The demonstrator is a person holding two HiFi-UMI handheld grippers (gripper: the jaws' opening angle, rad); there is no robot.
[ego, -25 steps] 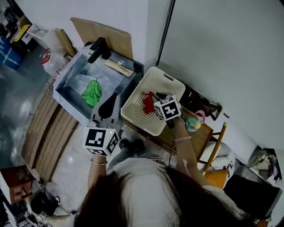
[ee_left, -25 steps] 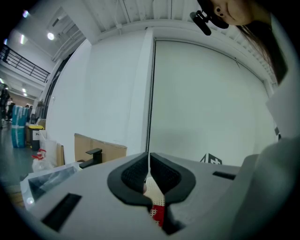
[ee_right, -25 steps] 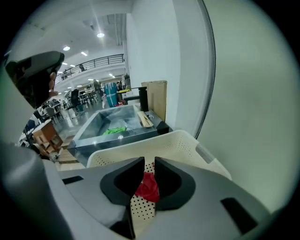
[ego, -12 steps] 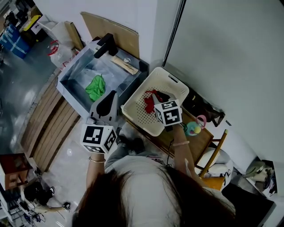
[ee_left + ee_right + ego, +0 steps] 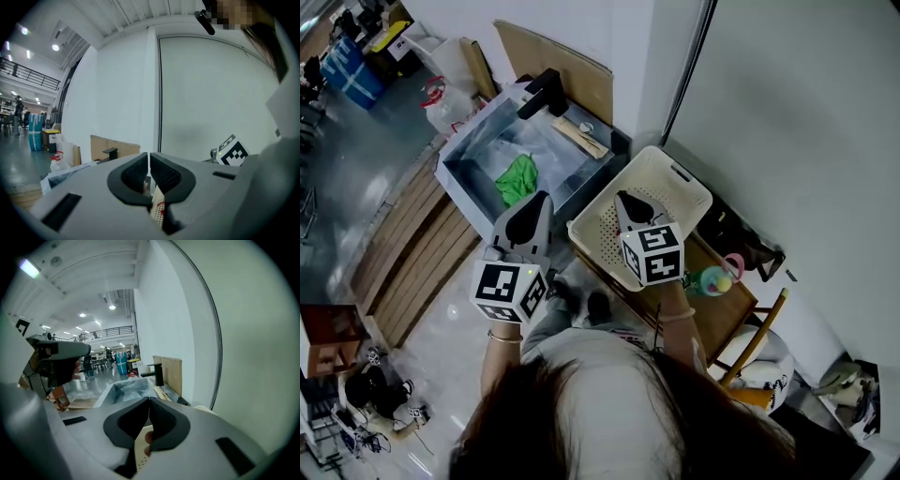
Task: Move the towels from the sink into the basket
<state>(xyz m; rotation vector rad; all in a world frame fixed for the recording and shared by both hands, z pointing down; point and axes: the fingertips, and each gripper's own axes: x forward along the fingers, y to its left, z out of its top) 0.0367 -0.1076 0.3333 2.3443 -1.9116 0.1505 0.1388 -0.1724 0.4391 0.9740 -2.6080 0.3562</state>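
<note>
In the head view, the green towel (image 5: pixel 517 178) lies inside the sink (image 5: pixel 464 192), on its floor, below the black faucet (image 5: pixel 546 91). The white basket (image 5: pixel 694 187) stands just beside the sink, on a wooden desk (image 5: pixel 727 305). My left tool (image 5: pixel 542 199) hangs over the near wall of the sink, close to the green towel but not touching it. My right tool (image 5: pixel 622 197) is over the basket and covers part of its floor.

In the left gripper view, the left tool (image 5: pixel 149 161) has its jaws pressed together at the tips, and nothing is pinched. Through the gap below the tips I see a piece of the perforated basket (image 5: pixel 157 220) with something red on it. The marker cube of the right tool (image 5: pixel 233 152) shows at the right.

In the right gripper view, the right tool (image 5: pixel 149 404) has its jaws closed, the tips meet, and they hold nothing. Under them is the basket floor (image 5: pixel 139 455) with a small reddish patch; I cannot tell what it is. Further away I see the sink (image 5: pixel 124 387), the faucet (image 5: pixel 157 372) and the left tool (image 5: pixel 56 357).
</note>
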